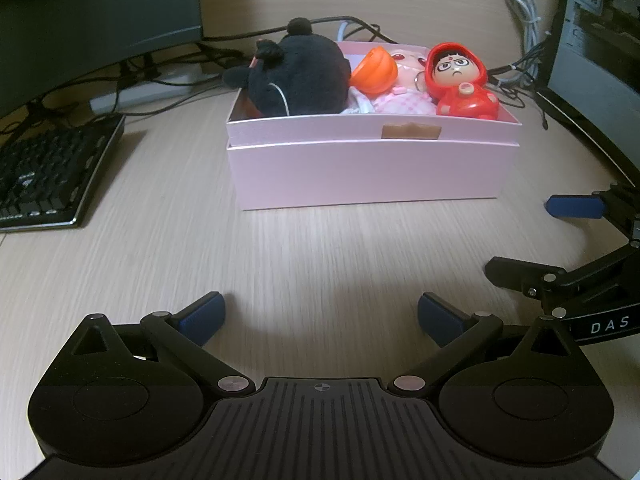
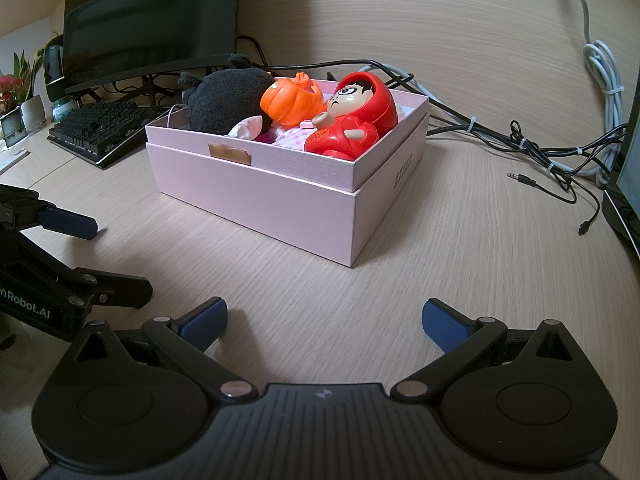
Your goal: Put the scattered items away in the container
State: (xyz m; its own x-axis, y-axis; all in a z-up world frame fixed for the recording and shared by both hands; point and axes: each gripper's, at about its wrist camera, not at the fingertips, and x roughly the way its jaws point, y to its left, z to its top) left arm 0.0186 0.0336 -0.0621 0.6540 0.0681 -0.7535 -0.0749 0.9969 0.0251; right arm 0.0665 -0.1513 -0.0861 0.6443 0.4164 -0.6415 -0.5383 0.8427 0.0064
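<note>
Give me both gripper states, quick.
Left gripper: open, holding nothing, above the bare desk.
Right gripper: open, holding nothing, facing the pink box.

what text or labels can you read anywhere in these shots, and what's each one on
"DAS": on the right hand-held gripper, seen from the left wrist view.
"nRobot.AI": on the left hand-held gripper, cut off at the frame edge.
Small print on the pink box end: too small to read.

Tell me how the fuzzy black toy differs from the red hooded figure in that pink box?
The black plush toy looks soft and fuzzy; the red hooded figure is glossy hard plastic. The plush fills the box's left end, the figure its right. The figure shows a painted frowning face; the plush shows none. Both lie inside the pink box.
</note>
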